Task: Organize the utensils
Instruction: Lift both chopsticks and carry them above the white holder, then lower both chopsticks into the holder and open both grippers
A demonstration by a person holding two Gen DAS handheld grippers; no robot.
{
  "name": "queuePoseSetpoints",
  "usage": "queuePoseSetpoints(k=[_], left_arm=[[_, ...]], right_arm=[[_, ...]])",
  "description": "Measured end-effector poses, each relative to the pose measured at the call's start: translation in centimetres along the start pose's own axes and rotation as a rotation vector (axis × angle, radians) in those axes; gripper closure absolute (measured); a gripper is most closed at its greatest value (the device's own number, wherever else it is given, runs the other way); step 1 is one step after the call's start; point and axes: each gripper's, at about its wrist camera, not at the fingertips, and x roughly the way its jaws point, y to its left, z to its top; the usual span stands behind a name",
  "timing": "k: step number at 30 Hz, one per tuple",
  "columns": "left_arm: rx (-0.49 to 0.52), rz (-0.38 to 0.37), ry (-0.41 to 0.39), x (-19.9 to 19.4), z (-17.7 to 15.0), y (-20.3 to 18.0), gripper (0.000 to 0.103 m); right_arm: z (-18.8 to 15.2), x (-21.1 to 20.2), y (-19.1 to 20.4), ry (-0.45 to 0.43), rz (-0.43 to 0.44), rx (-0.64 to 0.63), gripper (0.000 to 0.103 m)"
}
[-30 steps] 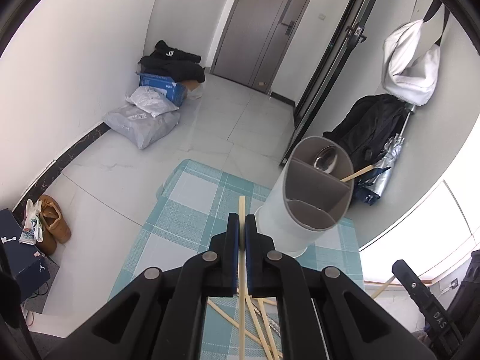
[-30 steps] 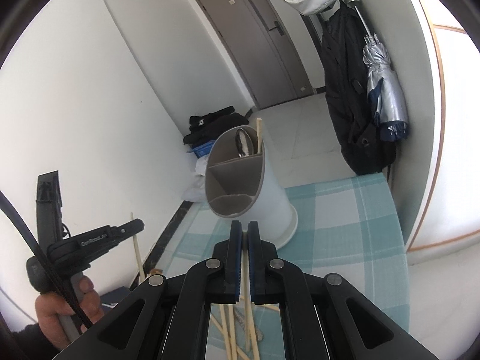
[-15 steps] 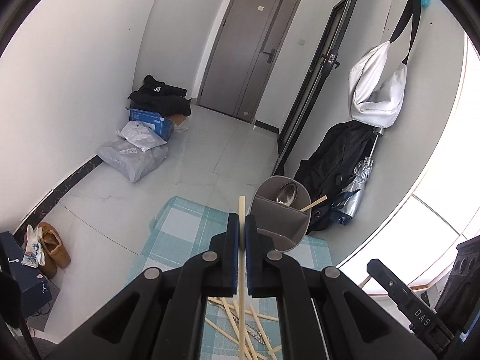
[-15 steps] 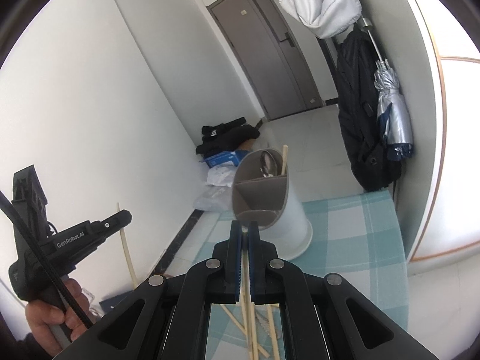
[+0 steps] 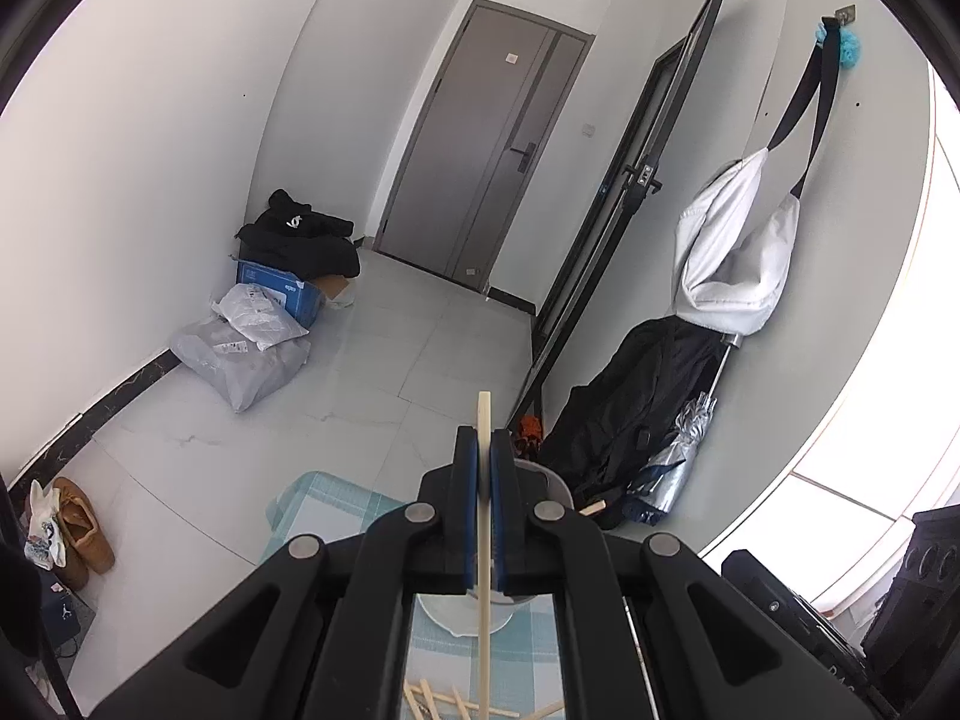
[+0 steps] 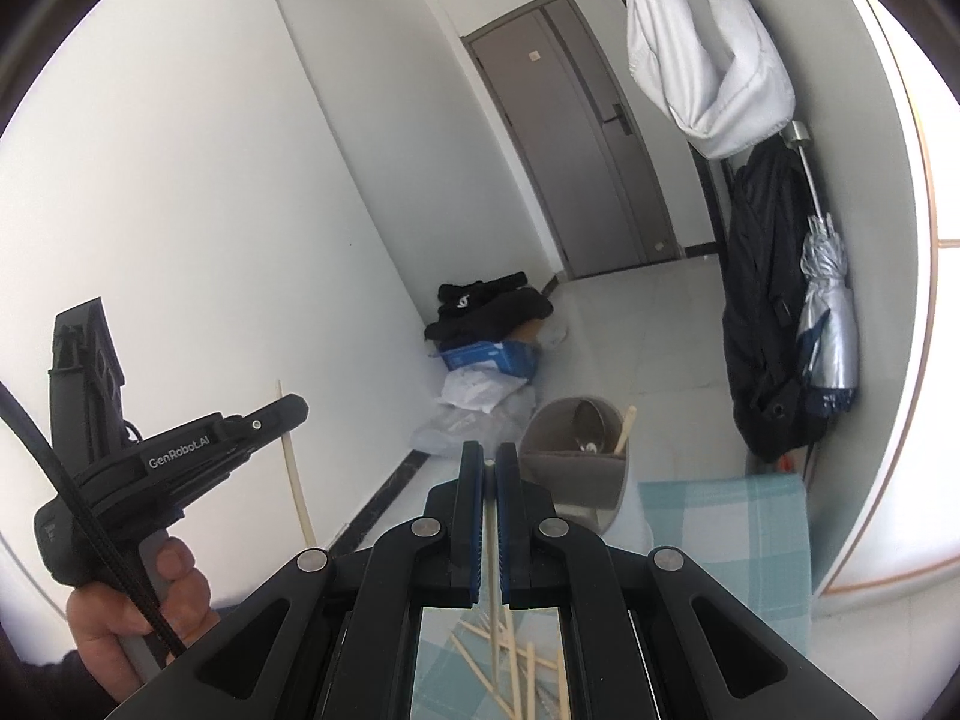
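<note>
Only the right wrist view shows the holder's (image 6: pixel 576 468) inside, with a spoon (image 6: pixel 589 427) and one chopstick (image 6: pixel 624 429), plus the left gripper (image 6: pixel 288 414) marked "GenRobot.AI". Each gripper, left (image 5: pixel 485 450) and right (image 6: pixel 489 462), is clamped on a chopstick (image 5: pixel 483 420) (image 6: pixel 491 516). Both have risen since a second ago, leaving loose chopsticks (image 6: pixel 516 666) on the checked cloth (image 6: pixel 732 540).

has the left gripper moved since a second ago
Yes, upward: the left gripper, shut on a chopstick, now has its tips level with the utensil holder rim, which earlier stood well above them.
</note>
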Motion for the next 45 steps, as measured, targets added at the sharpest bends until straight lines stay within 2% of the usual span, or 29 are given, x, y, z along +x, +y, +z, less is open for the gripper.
queuePoseSetpoints(k=[3, 8, 15, 20, 24, 30, 37, 41, 45], left_arm=[[0.02, -0.001, -0.025, 0.9, 1.1, -0.6, 0.102], [-0.01, -0.021, -0.035, 3.2, 3.1, -0.7, 0.102], [-0.032, -0.019, -0.051, 7.0, 5.4, -1.0, 0.102], [-0.049, 0.002, -0.059, 10.1, 6.7, -1.4, 0.102], [-0.053, -0.011, -0.071, 12.4, 7.3, -1.9, 0.102], [-0.006, 0.007, -0.065, 15.3, 6.4, -1.9, 0.102], [0.07, -0.019, -0.084, 16.3, 5.3, -2.0, 0.102], [0.154, -0.021, -0.12, 16.3, 4.7, -2.6, 0.102], [0.159, -0.037, -0.107, 16.6, 4.3, -2.2, 0.102]], right_arm=[[1.6, 0.0, 0.1, -0.025, 0.0, -0.011, 0.1], [4.4, 0.6, -0.5, -0.061, -0.004, -0.017, 0.1], [9.0, 3.2, -1.7, -0.081, -0.021, -0.034, 0.1], [10.7, 5.0, -2.5, -0.101, -0.048, -0.061, 0.1], [11.6, 7.1, -3.7, -0.107, -0.085, -0.072, 0.1], [11.4, 9.9, -4.4, -0.119, -0.126, -0.111, 0.1], [9.8, 11.9, -4.8, -0.087, -0.136, -0.167, 0.1], [9.2, 12.2, -5.0, -0.074, -0.122, -0.152, 0.1], [8.3, 12.6, -5.7, -0.066, -0.122, -0.121, 0.1]])
